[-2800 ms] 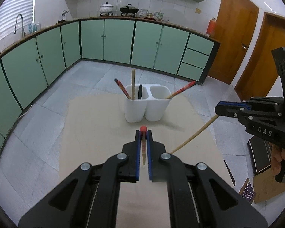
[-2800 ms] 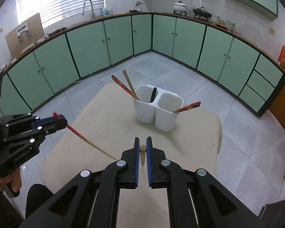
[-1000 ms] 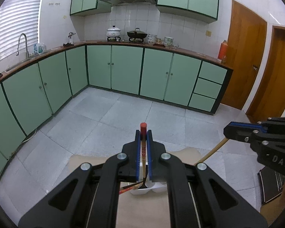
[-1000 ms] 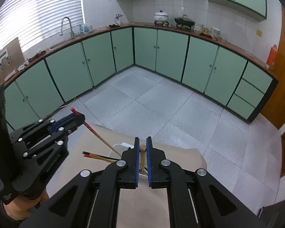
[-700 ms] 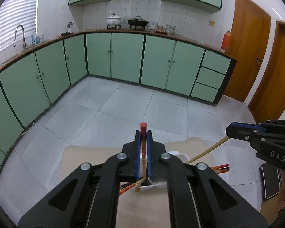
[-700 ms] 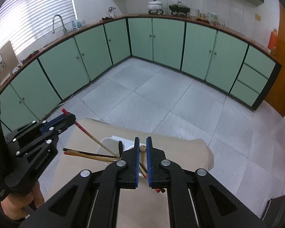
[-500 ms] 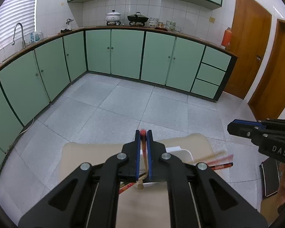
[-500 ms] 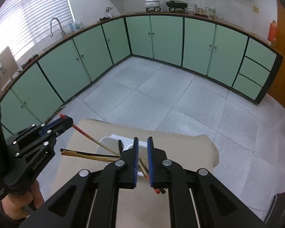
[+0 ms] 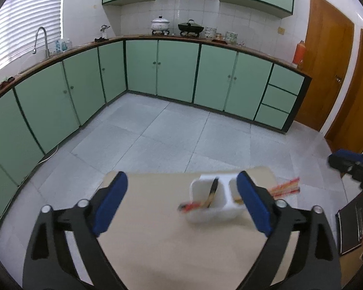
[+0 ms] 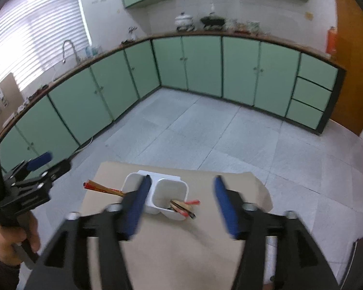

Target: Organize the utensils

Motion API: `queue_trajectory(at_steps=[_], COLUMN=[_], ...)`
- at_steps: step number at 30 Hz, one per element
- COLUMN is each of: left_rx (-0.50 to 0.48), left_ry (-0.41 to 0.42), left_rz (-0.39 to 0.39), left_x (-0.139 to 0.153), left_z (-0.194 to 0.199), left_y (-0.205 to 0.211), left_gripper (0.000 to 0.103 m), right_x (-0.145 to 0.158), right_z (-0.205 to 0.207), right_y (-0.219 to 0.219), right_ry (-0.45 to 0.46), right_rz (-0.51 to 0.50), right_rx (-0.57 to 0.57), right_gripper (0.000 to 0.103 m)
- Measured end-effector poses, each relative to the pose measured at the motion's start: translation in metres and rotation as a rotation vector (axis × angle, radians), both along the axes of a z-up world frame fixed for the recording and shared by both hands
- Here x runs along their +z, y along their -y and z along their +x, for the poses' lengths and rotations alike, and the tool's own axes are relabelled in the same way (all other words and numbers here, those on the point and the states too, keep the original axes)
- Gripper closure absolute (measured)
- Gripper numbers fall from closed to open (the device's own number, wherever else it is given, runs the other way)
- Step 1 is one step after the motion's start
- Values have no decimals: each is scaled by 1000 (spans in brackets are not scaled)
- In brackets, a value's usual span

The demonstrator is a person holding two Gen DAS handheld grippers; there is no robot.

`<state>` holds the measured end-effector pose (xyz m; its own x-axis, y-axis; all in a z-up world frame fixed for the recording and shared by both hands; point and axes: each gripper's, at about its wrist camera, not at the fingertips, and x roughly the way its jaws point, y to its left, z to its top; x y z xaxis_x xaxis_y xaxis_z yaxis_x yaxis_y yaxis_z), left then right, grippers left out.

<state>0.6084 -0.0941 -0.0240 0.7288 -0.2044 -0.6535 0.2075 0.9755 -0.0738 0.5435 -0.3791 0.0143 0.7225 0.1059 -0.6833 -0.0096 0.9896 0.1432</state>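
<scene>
A white two-compartment utensil holder (image 9: 213, 204) stands at the far end of the tan table (image 9: 157, 236); it also shows in the right wrist view (image 10: 168, 197). Red and wooden chopsticks (image 9: 196, 205) and a dark utensil lean in its left cup, and more red chopsticks (image 10: 184, 206) lie in its right cup. My left gripper (image 9: 181, 203) is open and empty above the table. My right gripper (image 10: 181, 203) is open and empty over the holder. Each gripper shows in the other's view, the right (image 9: 351, 166) and the left (image 10: 36, 169).
Green kitchen cabinets (image 9: 176, 70) run along the walls past a grey tiled floor. A wooden door (image 9: 326, 72) is at the right. A dark flat object (image 9: 351, 227) lies off the table's right edge.
Both grippers were shut on chopsticks over the holder; now both are wide open and the chopsticks have dropped into the cups. Both views are blurred by motion.
</scene>
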Motion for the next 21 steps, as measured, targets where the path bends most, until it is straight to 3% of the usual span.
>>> queue_trajectory(at_steps=[1, 6, 12, 18, 21], left_rx=[10, 59, 139, 162, 162], left_ry=[-5, -17, 47, 167, 192], left_rz=[11, 31, 18, 143, 140], left_x=[-5, -29, -35, -20, -13], left_z=[-9, -53, -146, -250, -296], left_y=[-9, -53, -88, -83, -83], left_gripper=[12, 10, 7, 5, 5], right_x=[-3, -21, -48, -58, -56], right_z=[-11, -69, -160, -243, -287], right_y=[4, 5, -37, -66, -84], right_ry=[12, 74, 137, 159, 203], right_rz=[22, 8, -165, -106, -130], right_rx=[-14, -49, -112, -164, -165], right_gripper=[17, 7, 6, 6, 6])
